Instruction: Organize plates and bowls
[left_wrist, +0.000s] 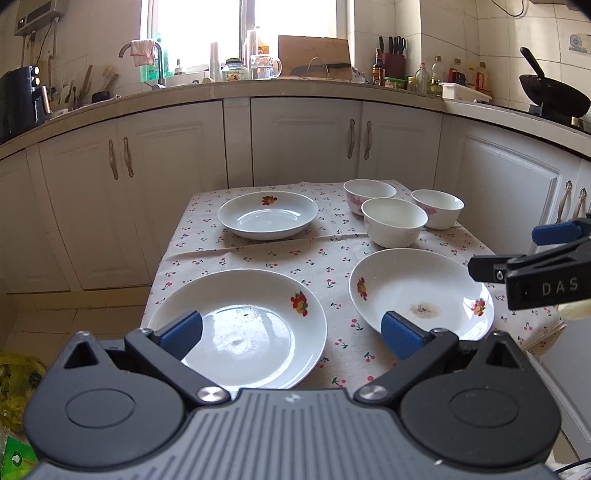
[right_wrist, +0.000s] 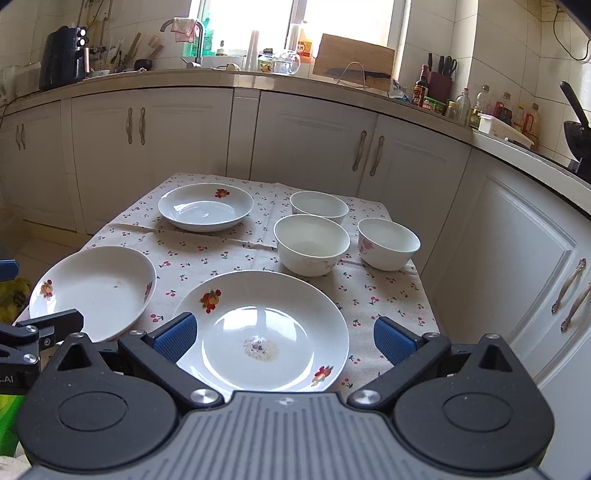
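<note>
Plates and bowls are spread singly over the cloth-covered table (right_wrist: 384, 295), nothing stacked. The left gripper (left_wrist: 291, 332) and right gripper (right_wrist: 282, 338) are held wide open and empty above the near plates (left_wrist: 240, 328), presumably readied for grasping; three bowls (right_wrist: 312, 243) are clustered beyond.

A home kitchen — white cabinet doors (left_wrist: 306, 136) with curved metal handles run under a beige countertop (left_wrist: 295, 88) that wraps around the room. On it stand a faucet (right_wrist: 192, 40) draped with a pink cloth, a knife block (left_wrist: 393, 61), sauce and oil bottles (left_wrist: 436, 75), a wooden cutting board (right_wrist: 354, 61) by the window, and a black wok (left_wrist: 554, 98) — with tiled walls behind.
</note>
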